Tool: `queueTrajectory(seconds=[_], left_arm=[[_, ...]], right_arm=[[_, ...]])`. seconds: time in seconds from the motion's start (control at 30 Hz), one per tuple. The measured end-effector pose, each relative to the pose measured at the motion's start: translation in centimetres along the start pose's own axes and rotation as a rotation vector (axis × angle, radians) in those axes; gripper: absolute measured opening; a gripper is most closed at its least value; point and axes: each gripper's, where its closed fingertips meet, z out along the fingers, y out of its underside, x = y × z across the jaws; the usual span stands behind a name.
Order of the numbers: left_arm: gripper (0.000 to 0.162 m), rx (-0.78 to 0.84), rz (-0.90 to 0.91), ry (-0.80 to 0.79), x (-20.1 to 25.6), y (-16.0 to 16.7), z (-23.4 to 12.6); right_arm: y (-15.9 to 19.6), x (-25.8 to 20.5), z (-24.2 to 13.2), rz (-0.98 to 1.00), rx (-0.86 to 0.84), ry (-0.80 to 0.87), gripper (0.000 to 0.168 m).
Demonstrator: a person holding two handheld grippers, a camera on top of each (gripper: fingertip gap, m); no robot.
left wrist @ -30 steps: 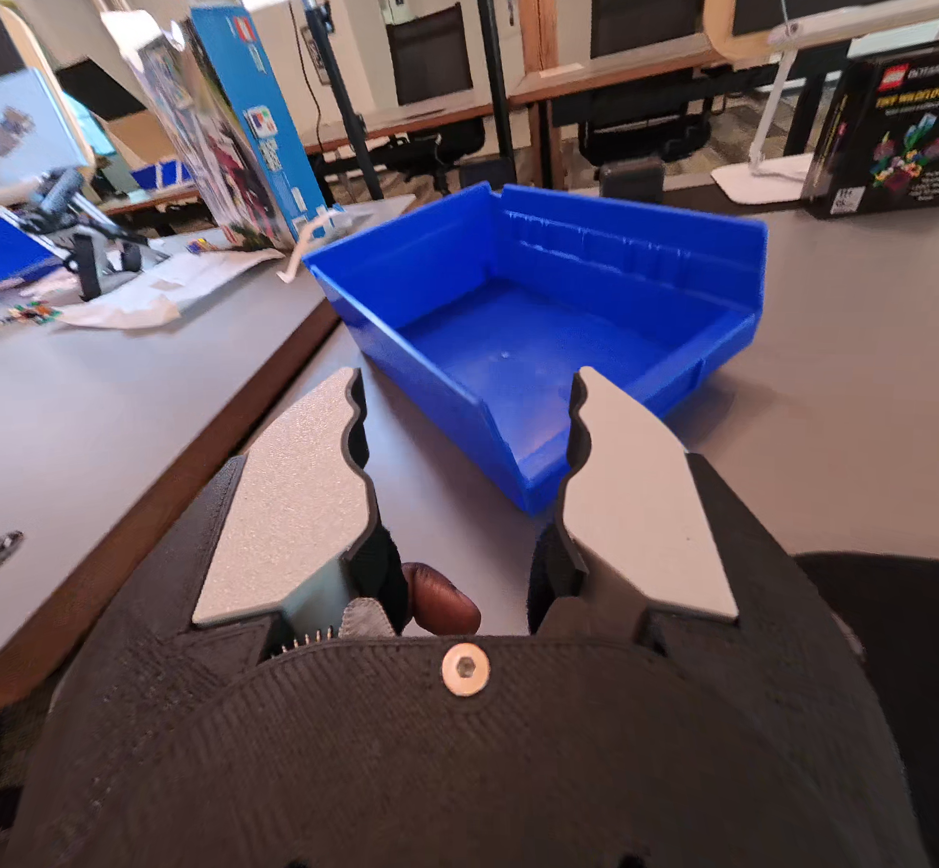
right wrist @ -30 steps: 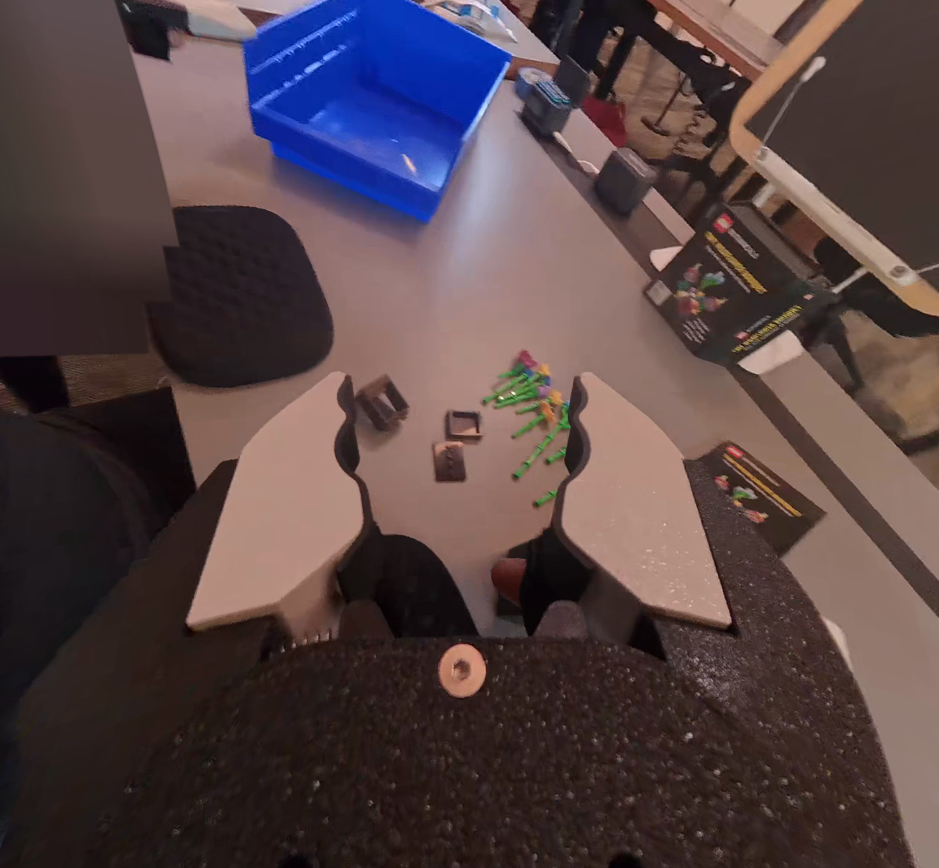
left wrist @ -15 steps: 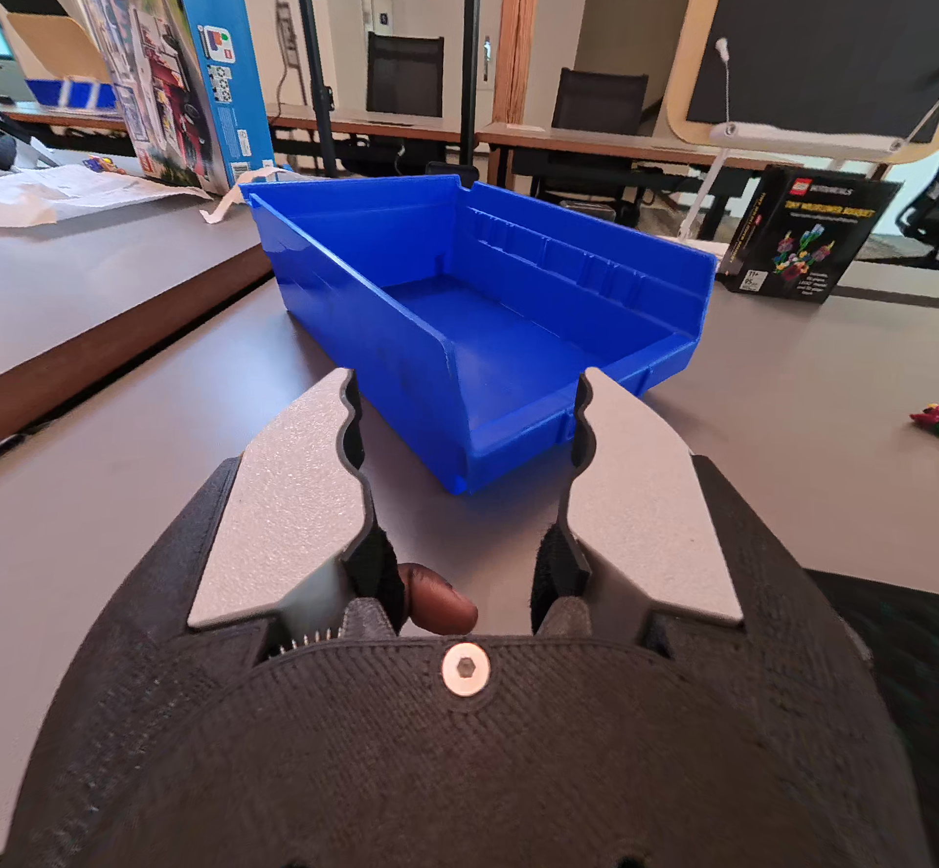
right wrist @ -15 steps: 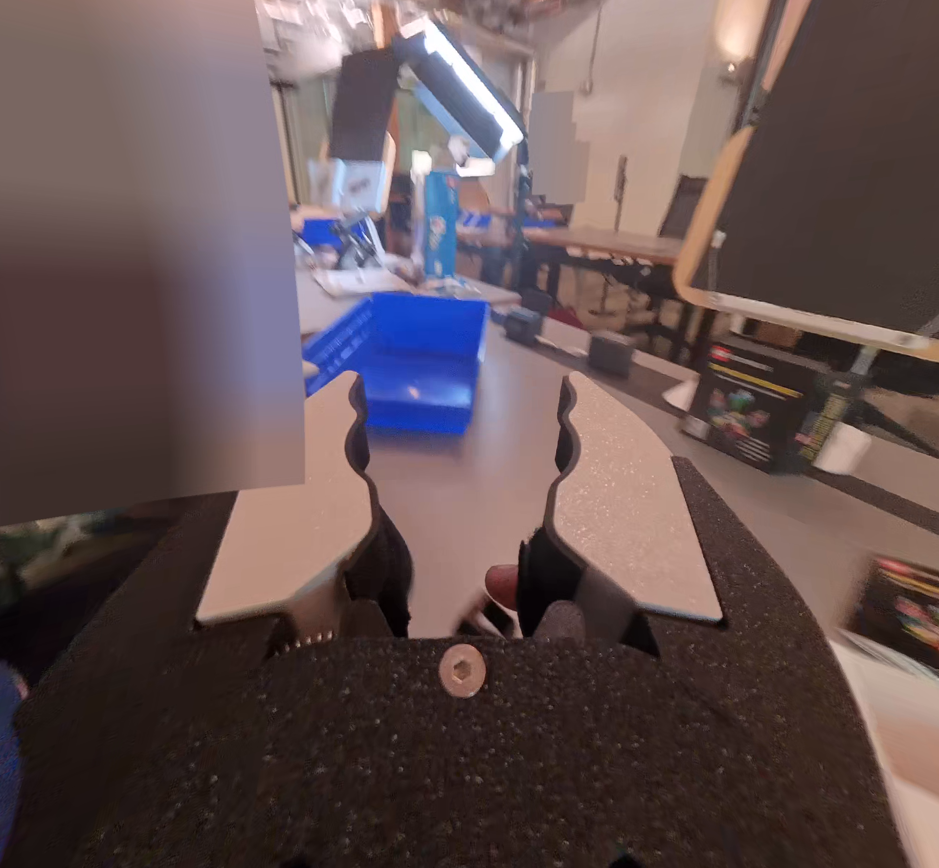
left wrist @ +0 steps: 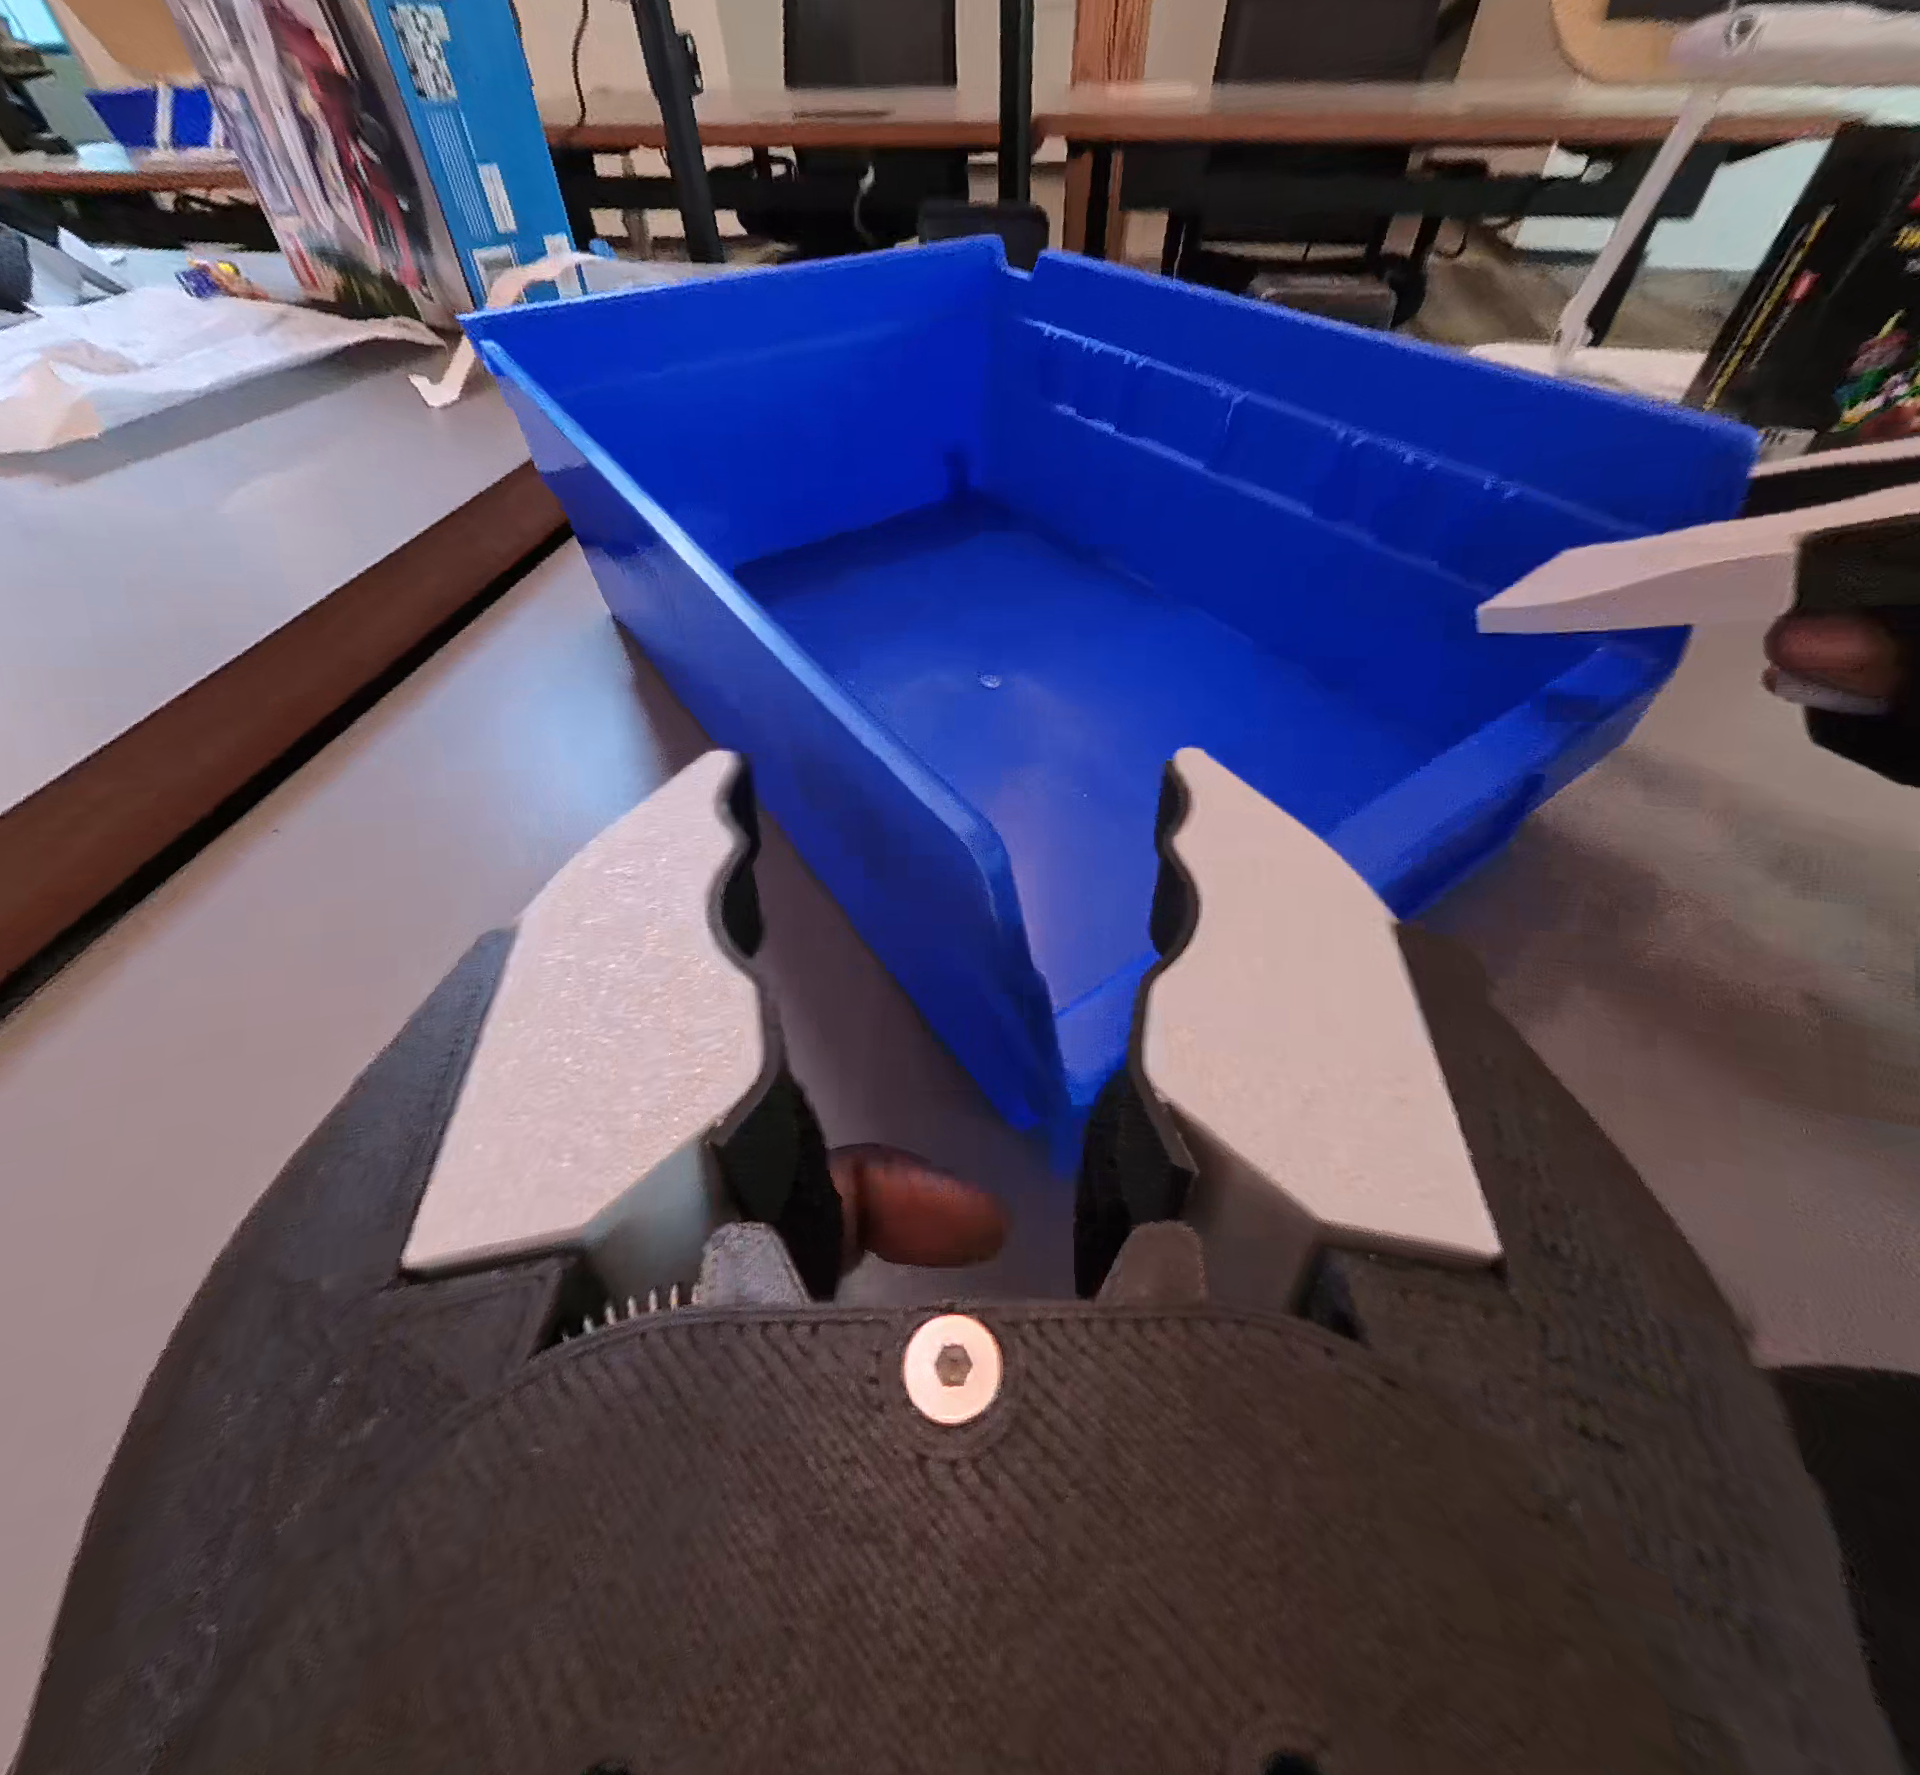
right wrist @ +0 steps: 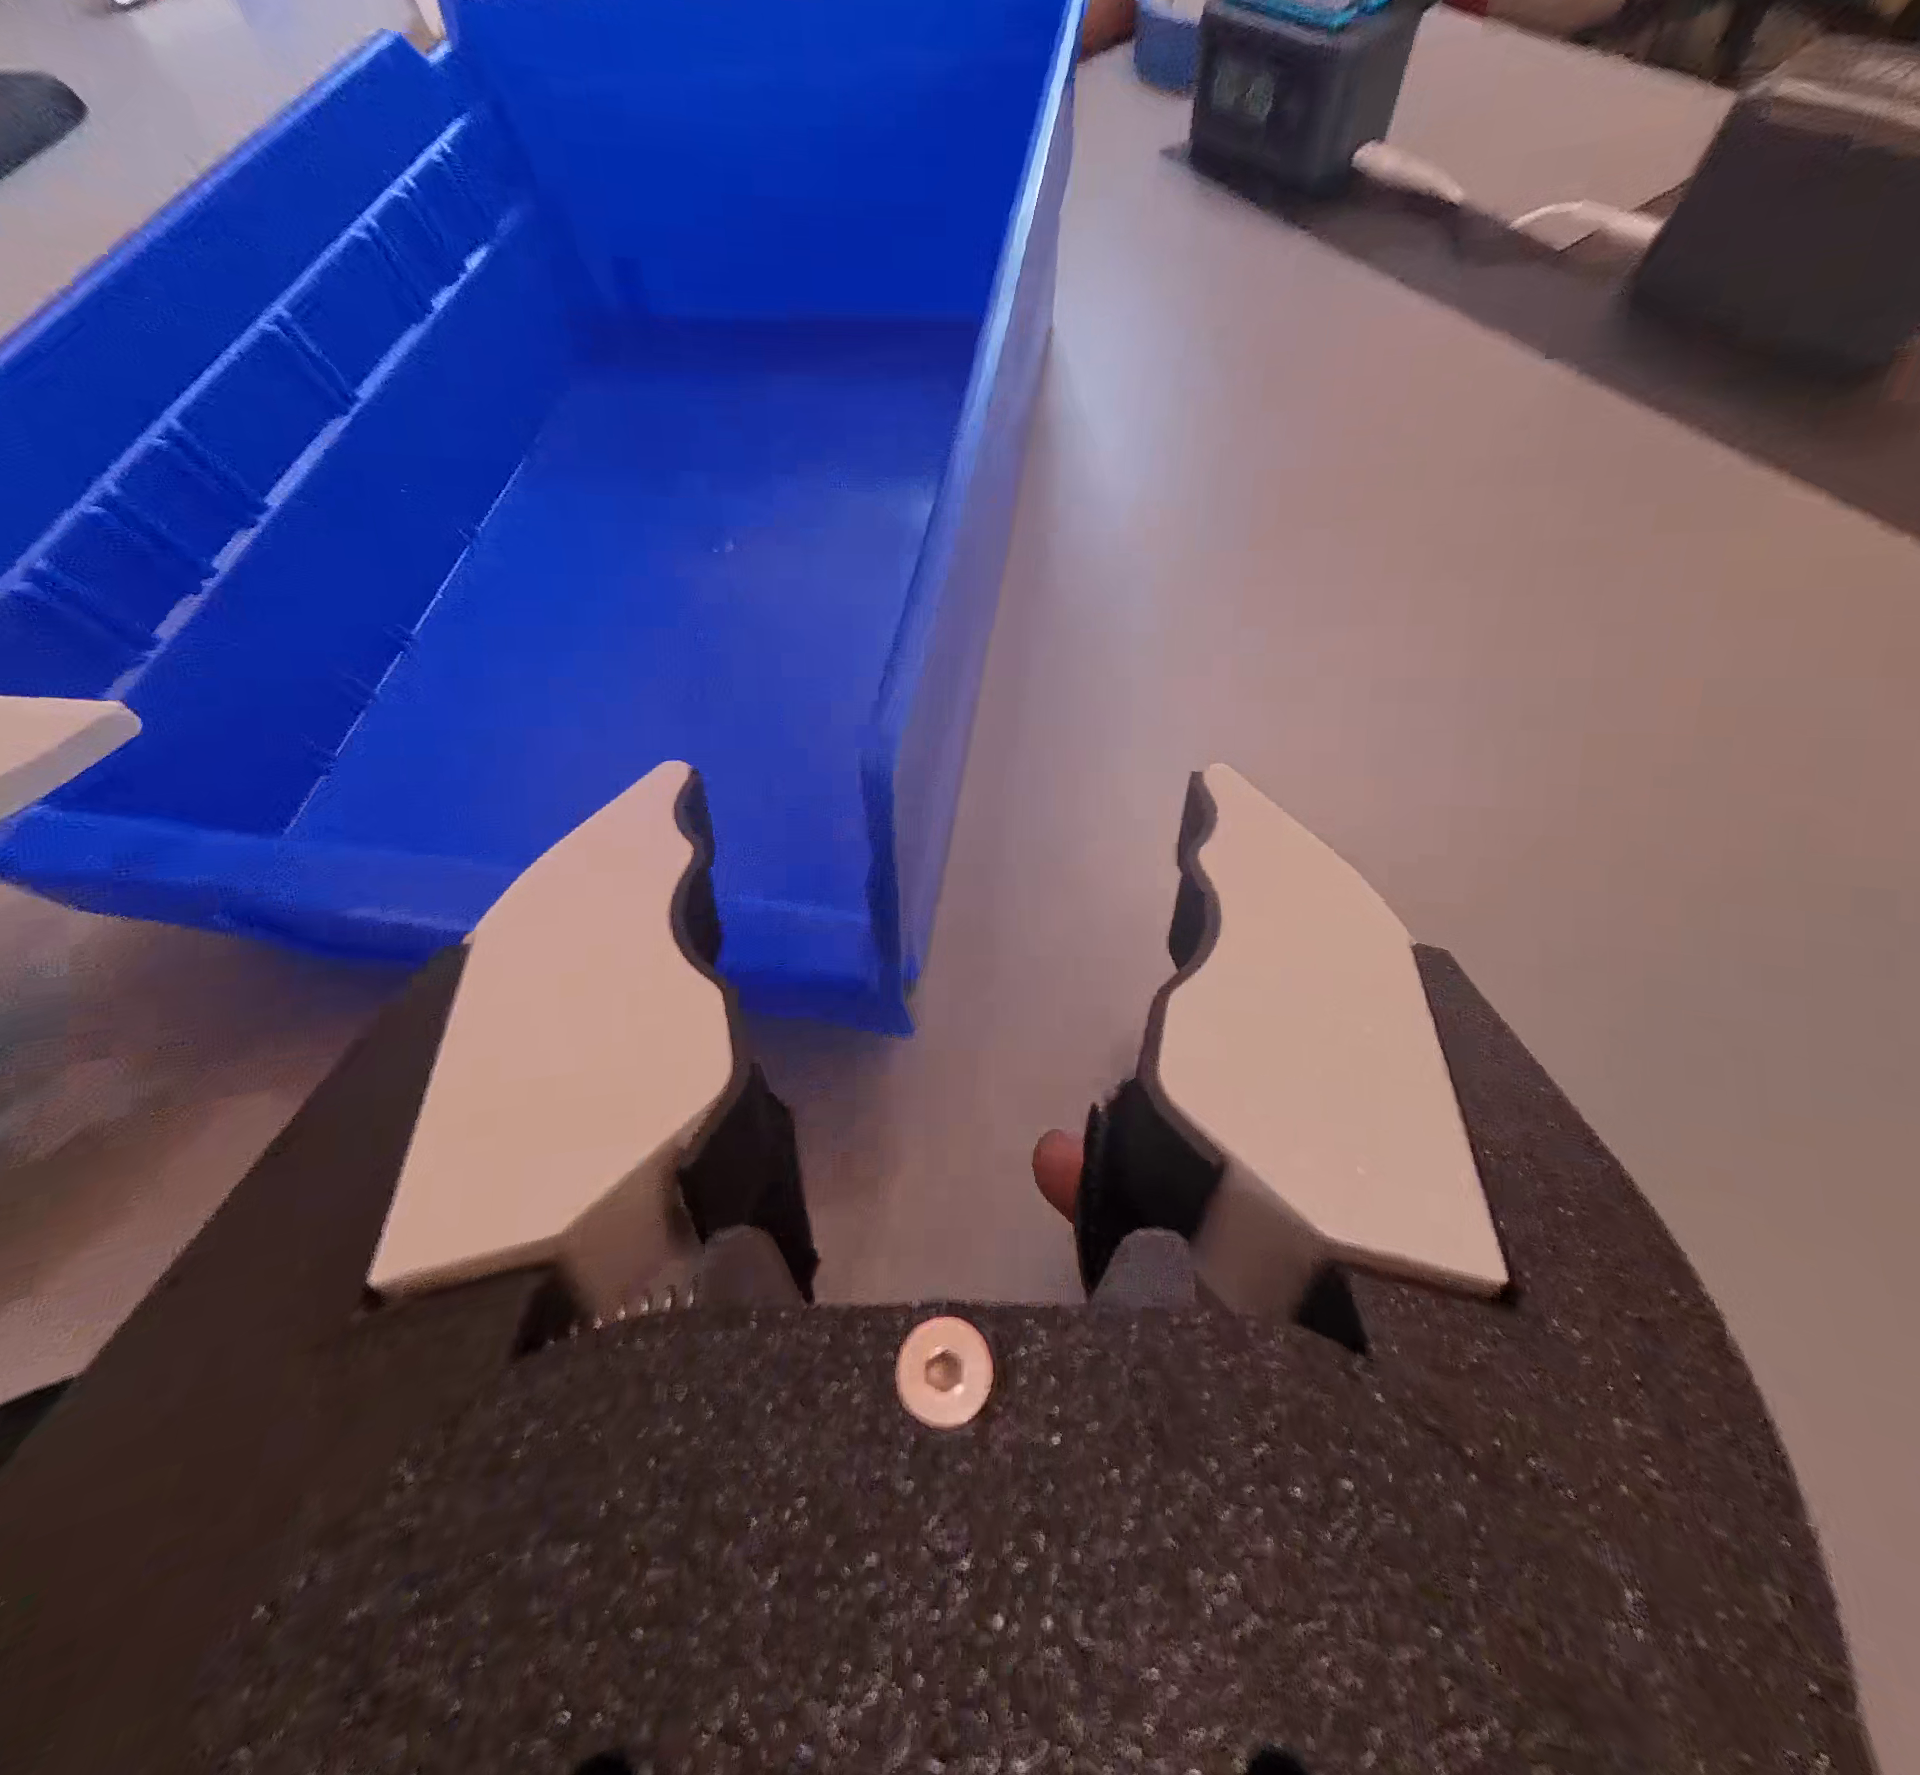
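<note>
Blue plastic bin [left wrist: 1039, 645], empty, sitting on the grey table [right wrist: 1403, 634]: left gripper [left wrist: 951, 878] gaping, empty, straddling its near side wall; right gripper [right wrist: 940, 878] gaping, empty, hovering just off its low front corner, apparently not touching.

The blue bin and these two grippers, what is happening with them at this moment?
A person holds both grippers at the empty blue bin on the grey table. The left gripper has its open jaws astride a front corner wall. The right gripper, jaws open, is at the other front corner. Neither grips anything.
</note>
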Motion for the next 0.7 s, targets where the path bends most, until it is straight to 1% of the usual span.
queueTrajectory(seconds=[0.03, 0.07, 0.1, 0.13, 0.23, 0.27, 0.33, 0.43, 0.5, 0.57, 0.63, 0.7], left_arm=[[0.057, -0.015, 0.005, 0.000, -0.2, 0.1, 0.3], [0.038, -0.022, 0.012, -0.016, -0.5, 0.2, 0.5], [0.031, -0.024, 0.020, -0.043, -0.9, 0.2, 0.6], [0.025, -0.021, 0.033, -0.067, -1.4, 0.1, 0.7], [0.015, 0.020, 0.028, -0.125, -2.1, -0.5, 0.5], [0.014, 0.048, 0.026, -0.142, -2.2, -1.2, 0.2], [0.013, 0.112, 0.040, -0.147, -2.0, -3.4, -0.7], [0.011, 0.191, 0.098, -0.134, -0.2, -7.5, -1.8], [0.012, 0.236, 0.104, -0.068, 2.3, -10.3, -2.2], [0.013, 0.271, 0.084, 0.032, 5.5, -12.8, -2.3], [0.014, 0.299, 0.064, 0.144, 9.4, -15.2, -2.2], [0.014, 0.331, 0.057, 0.256, 14.0, -17.4, -2.1]], right_arm=[[0.1, -0.1, 0.7, -0.001, -0.009, -0.010, 0.076], [0.1, -0.6, 1.1, -0.020, -0.012, -0.038, 0.049], [0.1, -1.0, 1.4, -0.047, -0.019, -0.056, 0.021], [0.1, -0.6, 1.5, -0.087, -0.027, -0.008, 0.011], [0.1, -0.8, 1.2, -0.364, -0.068, 0.126, 0.008], [0.1, -1.1, 0.7, -0.420, -0.064, 0.143, 0.009], [-0.4, -1.7, -0.7, -0.435, -0.026, 0.152, 0.011], [-2.7, -1.4, -4.4, -0.429, 0.052, 0.224, 0.011], [-4.6, -0.3, -8.1, -0.410, 0.096, 0.298, 0.010], [-6.4, 1.2, -12.7, -0.361, 0.139, 0.376, 0.010], [-7.8, 2.9, -17.8, -0.319, 0.177, 0.453, 0.010], [-8.5, 5.1, -23.1, -0.310, 0.193, 0.566, 0.010]])
